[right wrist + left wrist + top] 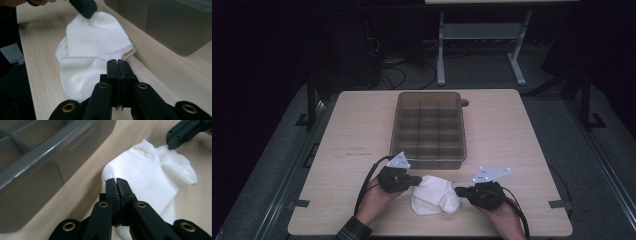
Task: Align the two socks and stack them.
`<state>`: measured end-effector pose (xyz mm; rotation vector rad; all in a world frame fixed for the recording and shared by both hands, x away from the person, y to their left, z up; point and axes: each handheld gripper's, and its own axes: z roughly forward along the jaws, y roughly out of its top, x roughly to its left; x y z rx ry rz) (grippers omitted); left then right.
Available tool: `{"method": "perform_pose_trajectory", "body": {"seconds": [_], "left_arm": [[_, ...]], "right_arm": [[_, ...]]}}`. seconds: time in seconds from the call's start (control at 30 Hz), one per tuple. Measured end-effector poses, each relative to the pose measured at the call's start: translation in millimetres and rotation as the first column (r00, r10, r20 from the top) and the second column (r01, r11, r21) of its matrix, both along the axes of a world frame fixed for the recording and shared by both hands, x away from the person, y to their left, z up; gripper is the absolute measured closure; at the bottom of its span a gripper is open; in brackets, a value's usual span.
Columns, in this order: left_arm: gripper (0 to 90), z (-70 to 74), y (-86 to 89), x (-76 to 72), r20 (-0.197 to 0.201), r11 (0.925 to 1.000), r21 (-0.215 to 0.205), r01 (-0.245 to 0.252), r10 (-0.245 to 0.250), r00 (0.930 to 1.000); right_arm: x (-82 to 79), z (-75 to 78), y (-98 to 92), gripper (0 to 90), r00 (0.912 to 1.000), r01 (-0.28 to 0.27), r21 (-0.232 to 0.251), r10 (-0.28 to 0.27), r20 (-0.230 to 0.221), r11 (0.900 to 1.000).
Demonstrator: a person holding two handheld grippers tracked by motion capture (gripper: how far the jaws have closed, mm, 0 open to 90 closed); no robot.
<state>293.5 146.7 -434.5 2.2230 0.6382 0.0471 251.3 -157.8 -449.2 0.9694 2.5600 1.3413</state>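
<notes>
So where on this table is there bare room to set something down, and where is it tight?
Bare table lies left of the grey divided tray, and right of it out to the edge. The near strip is crowded: the left gripper and right gripper flank the white sock, close below the tray's front wall.

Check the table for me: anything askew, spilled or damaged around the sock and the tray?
Nothing spilled or damaged. The white sock lies rumpled and folded over itself in front of the grey divided tray, which sits square and upright. The left claw and right claw are each shut at an edge of the sock.
</notes>
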Motion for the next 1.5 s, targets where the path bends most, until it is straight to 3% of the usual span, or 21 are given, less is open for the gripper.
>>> {"method": "perform_pose_trajectory", "body": {"seconds": [0.23,0.4,0.6,0.73,0.87,0.97,1.03,1.1,1.17,1.3,1.5], "left_arm": [[89.2,5.1,5.7,-21.5,0.017,0.9998,-0.021,0.0,0.0,0.9999],[89.1,0.0,6.1,-36.4,0.036,1.0,-0.005,-0.004,0.004,0.9994],[88.0,-13.0,4.0,-42.4,0.002,0.9998,0.018,0.007,-0.007,1.0],[81.8,-12.5,2.8,-45.2,0.006,0.9997,0.021,0.014,-0.014,0.9999],[72.0,-2.9,7.4,-47.6,0.044,1.0,0.002,-0.009,0.009,0.999],[74.1,6.6,11.5,-50.3,0.062,0.9988,-0.037,-0.032,0.034,0.9975],[84.1,9.2,11.9,-51.3,0.065,0.9989,-0.042,-0.022,0.025,0.9976],[90.0,8.6,9.8,-51.6,0.061,0.9992,-0.035,-0.021,0.023,0.9979],[90.0,5.6,7.3,-51.3,0.061,0.9998,-0.006,-0.019,0.019,0.9979],[90.0,-4.0,4.1,-49.3,0.055,0.9989,0.026,-0.04,0.039,0.9977],[90.0,-15.6,-3.7,-46.3,0.036,0.9972,0.068,-0.032,0.03,0.9989]], "right_arm": [[4.1,7.2,-2.7,88.9,0.9998,-0.002,0.008,0.002,0.017,1.0],[11.8,3.0,1.6,88.7,0.9995,-0.027,-0.008,0.027,0.018,1.0],[19.1,-4.6,10.1,88.4,0.9991,-0.041,-0.044,0.041,0.004,0.998],[20.1,-7.8,11.8,87.0,0.9993,-0.038,-0.059,0.038,0.006,0.998],[19.2,-6.5,7.6,79.0,0.9997,-0.023,-0.044,0.023,0.01,0.999],[15.5,-0.9,3.3,78.6,0.9996,-0.021,-0.022,0.021,0.021,1.0],[11.6,2.1,2.3,82.1,0.9991,-0.032,-0.014,0.032,0.026,0.999],[7.6,2.8,3.3,86.5,0.9986,-0.049,-0.005,0.049,0.019,0.999],[3.1,1.2,6.0,89.5,0.9975,-0.069,-0.011,0.069,0.014,0.998],[-0.9,-5.2,11.5,89.7,0.9953,-0.096,-0.037,0.096,-0.001,0.995],[1.5,-12.6,16.6,89.7,0.9931,-0.118,-0.082,0.117,-0.015,0.99]]}}
